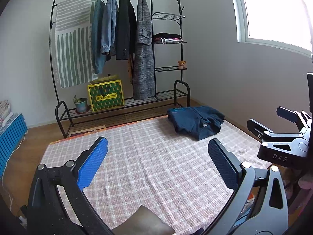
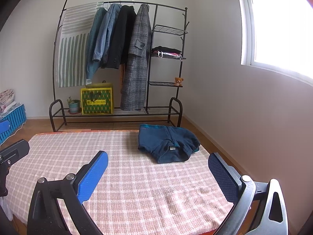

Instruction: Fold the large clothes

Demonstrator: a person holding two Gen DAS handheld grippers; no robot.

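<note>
Far left: blue crate point(image 2: 13, 117) noted on the floor, w/ cloth piled on top. Left gripper point(image 1: 158, 156) is held above the checked blanket point(image 1: 146, 166); jaws are spread wide, nothing is gripped betw. them. A brown item point(image 1: 142, 223) is seen at bottom edge, type not determinable. Centre rear: clothes rack point(image 2: 121, 58) is observed against the wall, w/ denim jackets, a black coat and a plaid coat hung; potted plant point(image 2: 74, 104) and yellow-green bag point(image 2: 97, 100) are set on its base shelf, teddy bear point(image 2: 178, 81) on a side shelf. Right gripper point(image 2: 158, 167) is likewise held over the blanket, jaws apart, empty. Dark blue garment point(image 2: 168, 143) is found folded at the blanket's far right corner, well apart from both grippers. Window point(image 2: 283, 25) is noted at right.
</note>
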